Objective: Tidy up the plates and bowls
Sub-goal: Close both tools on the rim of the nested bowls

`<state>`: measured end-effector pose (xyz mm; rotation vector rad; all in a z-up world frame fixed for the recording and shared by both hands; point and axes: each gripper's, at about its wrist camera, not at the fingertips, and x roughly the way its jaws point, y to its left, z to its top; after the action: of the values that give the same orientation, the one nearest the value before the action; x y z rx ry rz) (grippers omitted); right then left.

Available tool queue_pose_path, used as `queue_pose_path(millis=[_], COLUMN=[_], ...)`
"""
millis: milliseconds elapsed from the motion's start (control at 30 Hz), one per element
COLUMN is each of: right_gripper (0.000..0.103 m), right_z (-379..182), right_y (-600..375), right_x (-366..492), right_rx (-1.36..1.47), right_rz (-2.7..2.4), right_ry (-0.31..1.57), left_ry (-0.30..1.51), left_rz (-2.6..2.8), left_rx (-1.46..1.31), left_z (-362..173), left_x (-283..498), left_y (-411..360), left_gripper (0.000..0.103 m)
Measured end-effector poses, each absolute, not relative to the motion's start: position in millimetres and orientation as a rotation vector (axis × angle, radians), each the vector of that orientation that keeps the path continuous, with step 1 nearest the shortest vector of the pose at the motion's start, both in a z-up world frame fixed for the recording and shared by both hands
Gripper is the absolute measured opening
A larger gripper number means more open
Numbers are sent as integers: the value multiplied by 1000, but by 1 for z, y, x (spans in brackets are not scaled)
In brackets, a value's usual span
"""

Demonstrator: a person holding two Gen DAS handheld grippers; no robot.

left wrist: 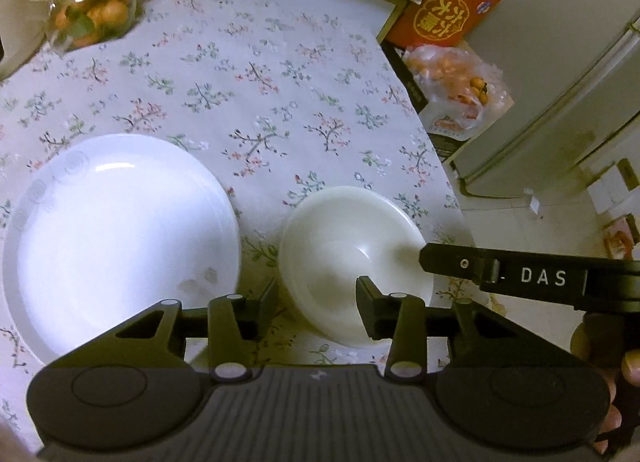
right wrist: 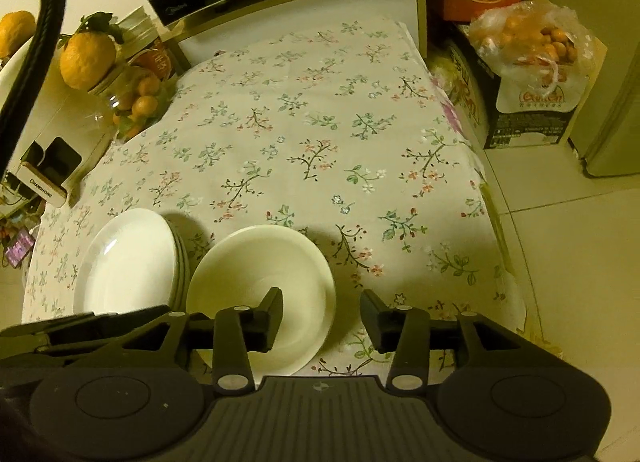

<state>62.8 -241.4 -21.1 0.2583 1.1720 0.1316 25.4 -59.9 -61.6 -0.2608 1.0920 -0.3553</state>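
A stack of white plates lies on the flowered tablecloth at the near left. Just right of it stands a white bowl, with a second rim showing under it. My left gripper is open astride the bowl's left rim, one finger outside and one inside. My right gripper is open astride the bowl's right rim, its left finger inside the bowl. In the left wrist view a finger of the right gripper reaches over the bowl's right side. Neither gripper's pads press on the rim.
A glass jar of oranges stands at the table's far left. Off the right edge are a red box, a bag of oranges on a carton, and a fridge. A black cable hangs at the left.
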Motion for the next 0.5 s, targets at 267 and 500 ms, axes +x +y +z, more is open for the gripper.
queue_pose_path(millis=[267, 500], right_gripper=[46, 47], right_z=[-30, -38], right_y=[-241, -241], right_x=[66, 68], right_rx=[289, 313], right_rz=[107, 73], right_ry=[1207, 1230], left_ry=[1096, 1096], left_rz=[-335, -306], left_rx=[-245, -215], left_z=[-68, -77], left_x=[31, 35], left_y=[-62, -62], left_gripper=[38, 38])
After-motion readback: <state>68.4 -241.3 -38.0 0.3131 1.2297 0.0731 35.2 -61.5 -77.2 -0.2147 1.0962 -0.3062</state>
